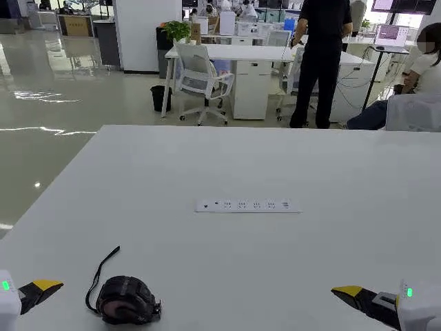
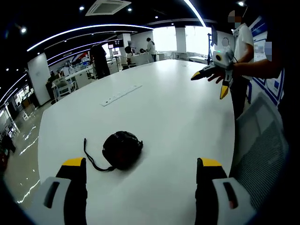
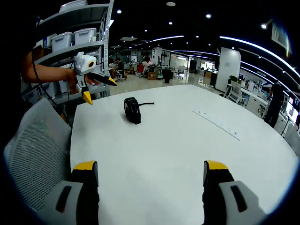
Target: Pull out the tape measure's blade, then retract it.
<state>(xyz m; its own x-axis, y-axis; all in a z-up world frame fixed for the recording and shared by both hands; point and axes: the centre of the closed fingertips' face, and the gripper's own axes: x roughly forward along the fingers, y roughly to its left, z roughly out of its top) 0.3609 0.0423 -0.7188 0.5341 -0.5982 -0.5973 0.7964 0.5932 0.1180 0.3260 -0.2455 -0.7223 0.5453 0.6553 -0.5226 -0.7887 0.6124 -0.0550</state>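
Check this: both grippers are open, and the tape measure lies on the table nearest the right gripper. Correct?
No: the head view shows the tape measure on the table nearest the left gripper, not the right gripper. Both are open.

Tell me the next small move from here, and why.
Probably ease the left gripper forward to the tape measure and grip its case. It lies untouched on the table just ahead of those open jaws, blade not yet out; the right gripper is open and farther off.

Open-plan office w/ glossy floor point(image 1: 55, 89), white desks point(image 1: 234, 52), swivel chair point(image 1: 196, 76), ceiling striplights point(image 3: 255, 46).
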